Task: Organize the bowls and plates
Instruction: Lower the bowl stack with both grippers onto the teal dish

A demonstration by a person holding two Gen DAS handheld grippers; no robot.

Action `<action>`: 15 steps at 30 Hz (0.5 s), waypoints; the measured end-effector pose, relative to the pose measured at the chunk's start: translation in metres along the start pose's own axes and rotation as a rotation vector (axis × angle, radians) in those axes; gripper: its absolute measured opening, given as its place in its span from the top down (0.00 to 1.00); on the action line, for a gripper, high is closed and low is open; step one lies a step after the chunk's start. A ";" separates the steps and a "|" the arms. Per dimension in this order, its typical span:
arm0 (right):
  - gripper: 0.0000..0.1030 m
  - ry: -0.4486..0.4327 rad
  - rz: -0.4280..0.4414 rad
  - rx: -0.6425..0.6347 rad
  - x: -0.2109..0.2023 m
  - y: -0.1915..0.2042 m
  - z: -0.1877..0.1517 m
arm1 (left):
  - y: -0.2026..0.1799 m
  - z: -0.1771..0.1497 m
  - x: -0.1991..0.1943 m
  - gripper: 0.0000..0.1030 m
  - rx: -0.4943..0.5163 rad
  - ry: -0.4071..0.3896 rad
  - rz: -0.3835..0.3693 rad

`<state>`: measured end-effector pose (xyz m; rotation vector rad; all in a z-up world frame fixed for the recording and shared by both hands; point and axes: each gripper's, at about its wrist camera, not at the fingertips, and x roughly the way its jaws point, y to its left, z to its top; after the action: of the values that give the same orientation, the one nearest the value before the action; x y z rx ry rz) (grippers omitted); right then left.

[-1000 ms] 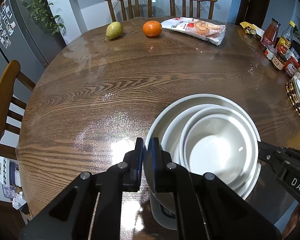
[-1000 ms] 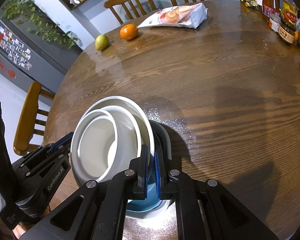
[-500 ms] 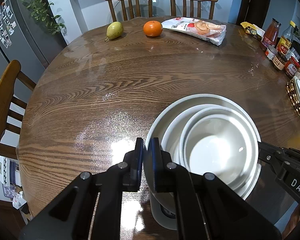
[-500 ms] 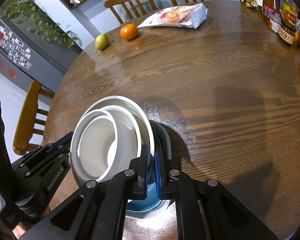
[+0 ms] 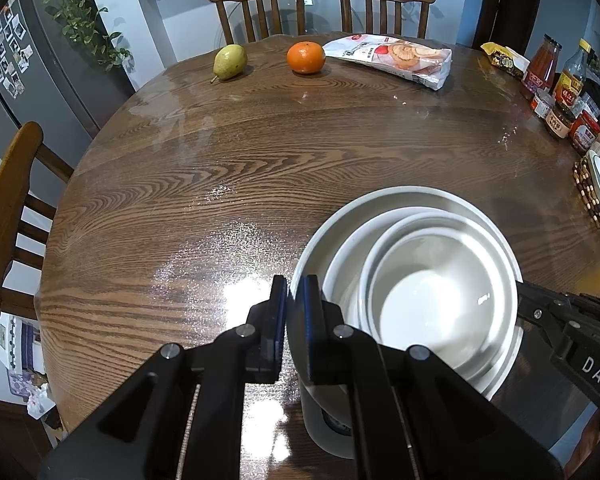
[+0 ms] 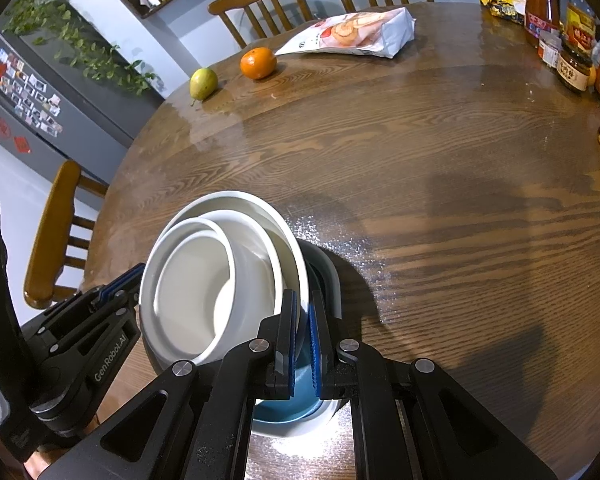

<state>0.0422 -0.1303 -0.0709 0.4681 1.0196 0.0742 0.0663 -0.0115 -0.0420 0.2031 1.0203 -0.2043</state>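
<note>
You hold a nest of white dishes (image 5: 420, 280) between two grippers at the near edge of the round wooden table (image 5: 260, 168): the left gripper (image 5: 296, 320) is clenched on the rim of the outermost plate at its left side, and the right gripper (image 6: 302, 332) is clamped on the opposite rim, as its own camera shows. The nest sits tilted over a dark-rimmed bowl with a blue interior (image 6: 292, 404) standing on the table beneath it. The main hazard, in my judgement, is slippage: each grip takes only a thin rim edge, so uneven lifting or lowering could let the inner white bowl (image 6: 196, 292) slide within the stack or the plate pivot out of one pair of pads. Setting the stack down off-centre could also tip the lower bowl. How many dishes are nested is hard to count, and the lower bowl's contact with the stack is hidden behind the gripper bodies.
</note>
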 end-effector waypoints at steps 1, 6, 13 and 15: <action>0.91 0.000 0.000 0.000 0.000 0.001 0.000 | 0.000 0.000 0.000 0.97 0.001 0.000 0.001; 0.91 0.001 -0.007 -0.006 0.000 0.001 0.000 | -0.002 0.000 0.000 0.97 0.003 0.002 0.007; 0.91 0.002 -0.010 -0.007 0.000 0.000 0.001 | -0.003 -0.001 -0.001 0.97 0.003 0.003 0.011; 0.91 0.002 -0.010 -0.007 0.000 0.001 0.001 | -0.003 -0.001 -0.001 0.97 0.004 0.003 0.012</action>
<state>0.0426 -0.1300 -0.0702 0.4570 1.0230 0.0692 0.0648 -0.0138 -0.0421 0.2134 1.0211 -0.1958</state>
